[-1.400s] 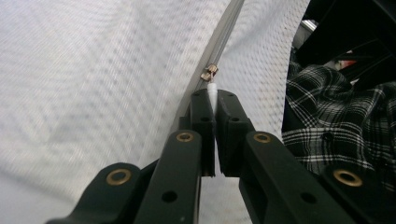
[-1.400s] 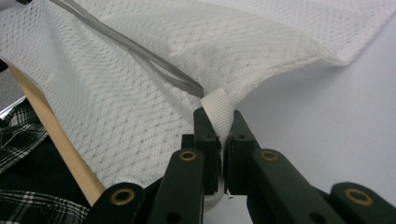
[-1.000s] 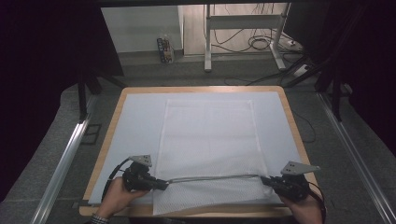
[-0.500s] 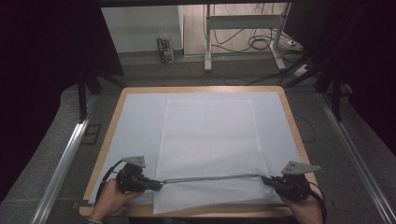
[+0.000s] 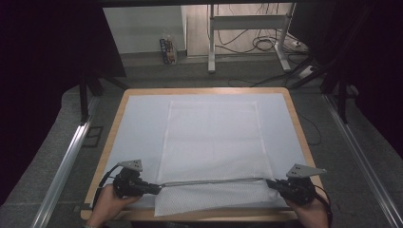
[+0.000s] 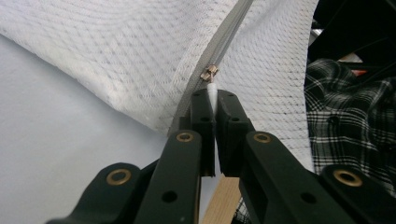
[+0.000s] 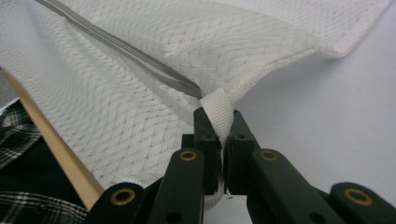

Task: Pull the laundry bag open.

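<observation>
In the lower part of the high view I see the white mesh bag (image 5: 211, 156) lying flat on the pale sheet that covers the wooden surface (image 5: 299, 124). It reaches from the middle of the frame down to the near edge. Its grey zipper (image 5: 211, 181) runs straight across the lower part of the frame, from one gripper to the other, and it is a little lifted above the sheet.

My left gripper (image 5: 153, 188) is at the lower left of this view. In the left gripper view its fingers (image 6: 201, 114) are pressed together on the small white tab of the zipper pull (image 6: 209, 74), and the metal slider is just above the fingertips.

My right gripper (image 5: 272, 183) is at the lower right. In the right gripper view its fingers (image 7: 239, 128) are closed tight on the white ribbed fabric loop (image 7: 217, 109) at the other end of the zipper. The mesh rises from there toward the upper left of that frame.
</observation>
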`<state>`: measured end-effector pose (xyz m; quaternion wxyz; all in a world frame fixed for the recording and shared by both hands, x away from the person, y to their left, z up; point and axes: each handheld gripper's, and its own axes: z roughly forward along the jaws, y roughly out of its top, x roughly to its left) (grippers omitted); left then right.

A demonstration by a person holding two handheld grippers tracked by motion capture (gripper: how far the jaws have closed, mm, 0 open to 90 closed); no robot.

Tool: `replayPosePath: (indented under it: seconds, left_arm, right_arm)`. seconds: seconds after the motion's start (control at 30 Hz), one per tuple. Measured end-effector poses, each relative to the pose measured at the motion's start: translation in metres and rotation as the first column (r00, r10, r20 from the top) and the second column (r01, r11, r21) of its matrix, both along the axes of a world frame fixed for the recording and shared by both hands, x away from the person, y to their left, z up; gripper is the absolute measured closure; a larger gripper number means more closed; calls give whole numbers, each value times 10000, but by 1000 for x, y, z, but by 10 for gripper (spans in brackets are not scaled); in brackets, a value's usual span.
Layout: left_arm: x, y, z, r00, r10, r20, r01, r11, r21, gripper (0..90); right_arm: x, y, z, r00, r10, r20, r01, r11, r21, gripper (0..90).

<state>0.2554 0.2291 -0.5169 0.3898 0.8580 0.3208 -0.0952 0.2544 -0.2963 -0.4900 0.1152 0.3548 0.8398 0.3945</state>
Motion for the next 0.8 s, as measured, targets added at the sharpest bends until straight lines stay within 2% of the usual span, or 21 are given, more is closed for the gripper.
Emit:
replayPosePath:
  seconds: [0.13,0.4,0.53,0.63,0.73,0.8]
  left_arm:
    - [-1,3,-1,10000,77,-8,-76,9999,150,873]
    - [-1,4,-2,9999,138,26,-138,9998,163,873]
    - [0,6,-3,9994,328,75,-332,9973,658,873]
    - [0,11,-4,9984,560,61,-563,9957,731,873]
    - [0,14,-4,9983,578,28,-579,9964,615,873]
    - [-1,14,-5,9984,569,71,-573,9955,761,874]
  right_arm:
    - [0,0,0,10000,11,-47,-11,10000,45,855]
    - [0,1,0,9999,64,-83,-64,10000,28,855]
    - [-1,2,0,10000,39,6,-39,9999,-139,856]
    - [-1,2,0,10000,-42,12,42,9998,-190,855]
    - [0,1,0,10000,-39,-72,38,9999,-99,855]
    - [-1,3,0,10000,-1,-25,1,9998,-200,855]
